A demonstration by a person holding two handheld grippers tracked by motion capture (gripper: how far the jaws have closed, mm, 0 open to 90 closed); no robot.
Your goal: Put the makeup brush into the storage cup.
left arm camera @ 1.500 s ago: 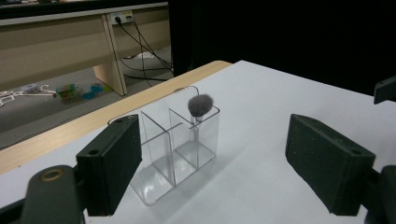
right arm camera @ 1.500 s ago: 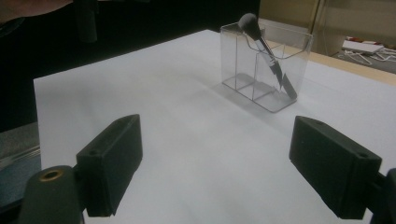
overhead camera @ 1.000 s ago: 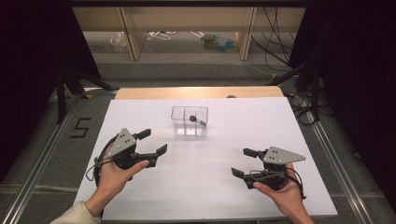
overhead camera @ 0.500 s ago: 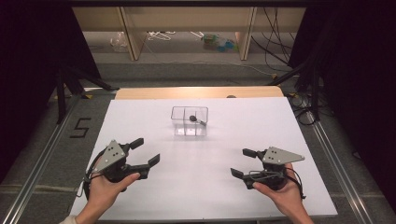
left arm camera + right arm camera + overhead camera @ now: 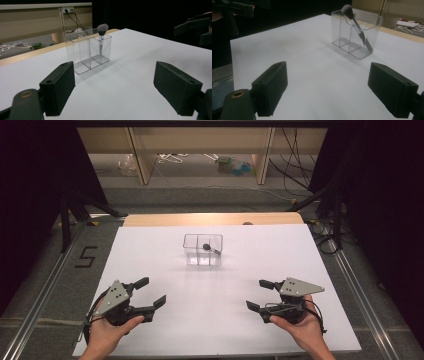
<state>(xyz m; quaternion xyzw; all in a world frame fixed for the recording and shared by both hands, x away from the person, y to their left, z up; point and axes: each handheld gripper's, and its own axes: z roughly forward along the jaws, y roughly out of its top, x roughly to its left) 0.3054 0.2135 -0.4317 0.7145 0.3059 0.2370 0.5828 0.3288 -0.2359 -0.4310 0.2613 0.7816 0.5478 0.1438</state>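
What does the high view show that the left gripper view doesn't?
The high view alone shows both hands, the left gripper whole, a painted 5 on the floor and the table's full outline. The left gripper view alone shows the brush standing bristles up, seen from the side, and a wall socket. Both show the clear box with its dividers, the white table and the right gripper, open.
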